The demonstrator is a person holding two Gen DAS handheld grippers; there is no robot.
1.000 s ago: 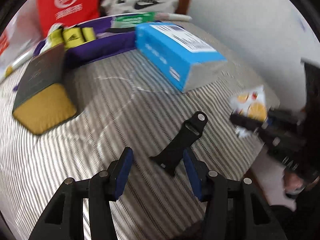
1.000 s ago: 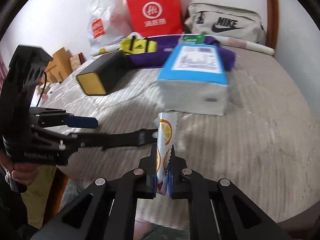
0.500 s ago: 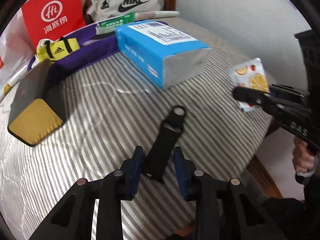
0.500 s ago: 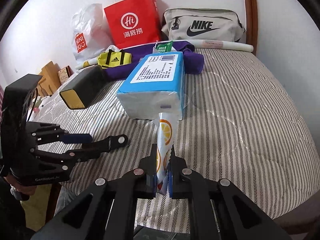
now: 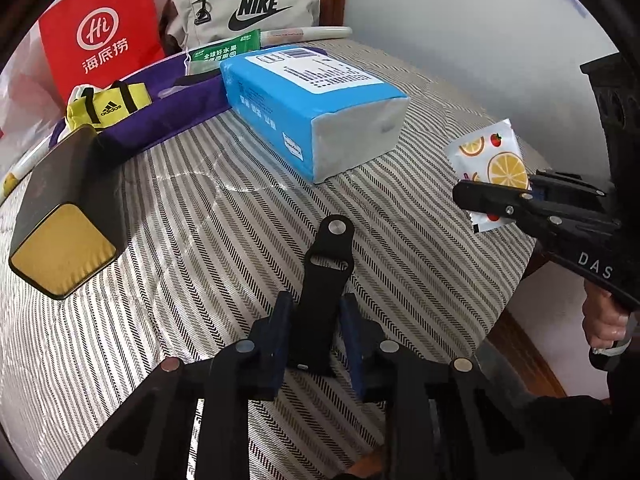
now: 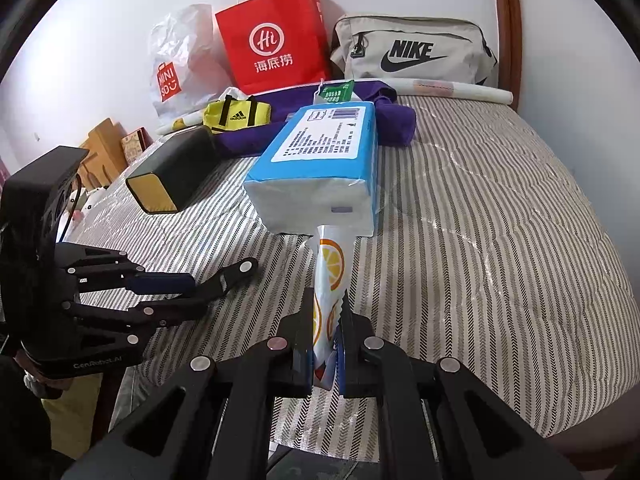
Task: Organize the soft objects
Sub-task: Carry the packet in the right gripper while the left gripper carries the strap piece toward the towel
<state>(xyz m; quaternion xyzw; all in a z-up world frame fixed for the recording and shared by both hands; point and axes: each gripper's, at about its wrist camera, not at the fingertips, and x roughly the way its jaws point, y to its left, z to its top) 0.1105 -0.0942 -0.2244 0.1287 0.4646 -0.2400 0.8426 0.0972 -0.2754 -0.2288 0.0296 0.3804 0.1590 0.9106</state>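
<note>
My left gripper (image 5: 316,320) is closed around a black strap (image 5: 324,280) with a metal stud, which lies on the striped bed near its front edge; the pads sit against the strap's sides. The strap also shows in the right wrist view (image 6: 228,278), with the left gripper (image 6: 176,292) around it. My right gripper (image 6: 325,334) is shut on a white packet with orange-slice prints (image 6: 330,268), held upright above the bed. The packet also shows in the left wrist view (image 5: 488,164). A blue tissue pack (image 5: 312,108) lies mid-bed.
A black and gold box (image 5: 60,208) lies at the left. A purple cloth (image 5: 168,112), a yellow Adidas pouch (image 5: 108,106), a green packet (image 5: 224,50), a red paper bag (image 5: 100,40) and a grey Nike bag (image 5: 244,12) stand at the back. The bed edge (image 5: 500,312) drops off at the right.
My left gripper has moved forward over the strap and its fingers have closed in on it. My right gripper has kept the packet and risen slightly.
</note>
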